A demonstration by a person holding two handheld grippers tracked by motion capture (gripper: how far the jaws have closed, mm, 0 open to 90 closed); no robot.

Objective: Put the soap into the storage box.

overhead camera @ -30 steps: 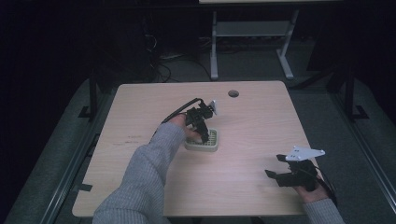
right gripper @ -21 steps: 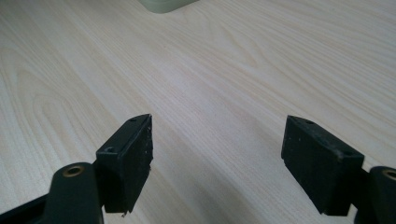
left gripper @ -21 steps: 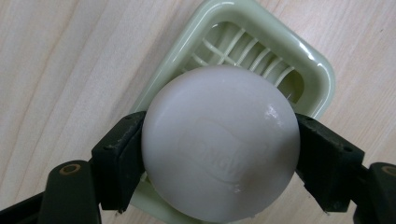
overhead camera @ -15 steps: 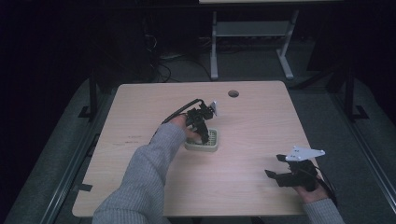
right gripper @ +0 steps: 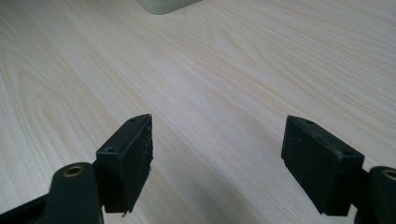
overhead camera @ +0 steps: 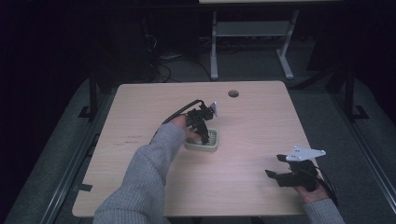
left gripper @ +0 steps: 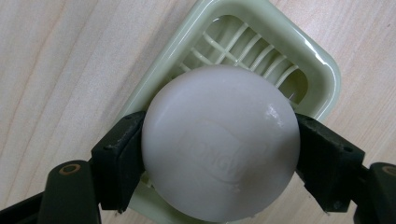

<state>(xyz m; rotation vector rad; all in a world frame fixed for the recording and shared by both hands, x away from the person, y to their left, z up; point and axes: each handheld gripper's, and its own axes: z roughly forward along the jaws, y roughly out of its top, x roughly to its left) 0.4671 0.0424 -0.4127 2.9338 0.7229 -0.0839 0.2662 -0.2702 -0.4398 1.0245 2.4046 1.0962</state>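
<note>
The left gripper (left gripper: 219,154) pinches a white oval soap bar (left gripper: 220,142) across its long axis, broad face up, just over the pale green soap dish (left gripper: 322,70) mid-bench (overhead camera: 140,112), while the right gripper (overhead camera: 280,168) rests spread near the bench's right front.
</note>
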